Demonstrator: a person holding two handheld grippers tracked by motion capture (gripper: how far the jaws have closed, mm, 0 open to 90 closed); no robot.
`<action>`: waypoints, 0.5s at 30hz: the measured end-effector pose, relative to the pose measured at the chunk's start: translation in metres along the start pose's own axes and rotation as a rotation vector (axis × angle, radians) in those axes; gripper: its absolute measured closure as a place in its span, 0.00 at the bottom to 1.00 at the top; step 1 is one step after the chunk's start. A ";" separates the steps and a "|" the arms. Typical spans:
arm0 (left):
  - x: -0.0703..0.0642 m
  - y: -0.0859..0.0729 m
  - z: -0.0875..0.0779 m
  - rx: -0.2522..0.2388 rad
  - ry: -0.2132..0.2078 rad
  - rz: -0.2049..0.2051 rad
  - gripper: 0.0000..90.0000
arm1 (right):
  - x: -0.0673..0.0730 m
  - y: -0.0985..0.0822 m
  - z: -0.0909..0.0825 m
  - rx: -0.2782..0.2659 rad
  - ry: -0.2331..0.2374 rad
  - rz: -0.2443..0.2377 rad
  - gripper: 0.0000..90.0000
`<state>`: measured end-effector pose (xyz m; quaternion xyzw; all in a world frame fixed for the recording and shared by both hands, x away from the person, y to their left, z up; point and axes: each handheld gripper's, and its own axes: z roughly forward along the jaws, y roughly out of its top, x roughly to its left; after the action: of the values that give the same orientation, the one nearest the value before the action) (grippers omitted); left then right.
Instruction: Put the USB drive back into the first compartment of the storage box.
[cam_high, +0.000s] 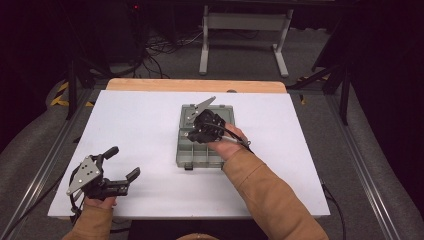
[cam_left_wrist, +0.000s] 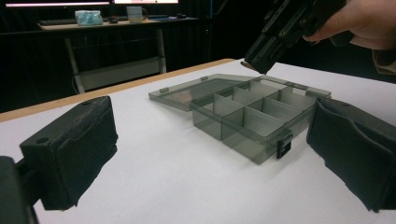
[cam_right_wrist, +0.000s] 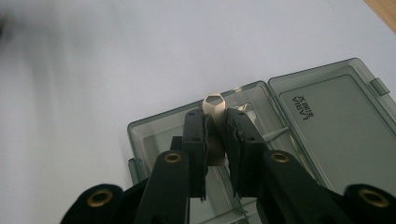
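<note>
A smoky grey compartment box (cam_high: 192, 152) lies open in the middle of the white table top (cam_high: 135, 125), its lid (cam_right_wrist: 336, 121) folded flat on the far side. My right gripper (cam_high: 190, 133) hovers over the box's compartments (cam_left_wrist: 252, 121), held in a hand with a tan sleeve. Its jaws are shut on a small flat metal piece (cam_right_wrist: 214, 103) with a hexagonal hole, which sticks out past the tips (cam_right_wrist: 215, 119). My left gripper (cam_high: 122, 162) rests near the front left corner of the table, open and holding nothing, pointing toward the box (cam_left_wrist: 210, 154).
A wooden table edge (cam_high: 195, 85) runs along the far side. Beyond it are floor cables (cam_high: 160, 47) and a white frame stand (cam_high: 245, 30). Metal rails (cam_high: 350, 150) flank the table. The white surface stretches left and right of the box.
</note>
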<state>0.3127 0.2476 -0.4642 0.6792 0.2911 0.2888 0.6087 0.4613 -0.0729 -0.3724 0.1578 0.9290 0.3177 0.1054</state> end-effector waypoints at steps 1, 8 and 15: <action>0.000 0.000 0.000 0.000 0.000 0.000 0.03 | -0.001 0.000 0.001 0.001 -0.001 0.002 0.87; 0.000 0.000 0.000 -0.003 0.002 -0.002 0.03 | -0.006 0.000 0.013 0.005 -0.006 0.017 0.87; 0.000 0.000 0.000 -0.003 -0.001 -0.004 0.03 | -0.012 -0.002 0.025 0.010 -0.007 0.034 0.87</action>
<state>0.3127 0.2478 -0.4644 0.6778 0.2920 0.2877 0.6104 0.4790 -0.0646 -0.3913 0.1755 0.9274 0.3141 0.1025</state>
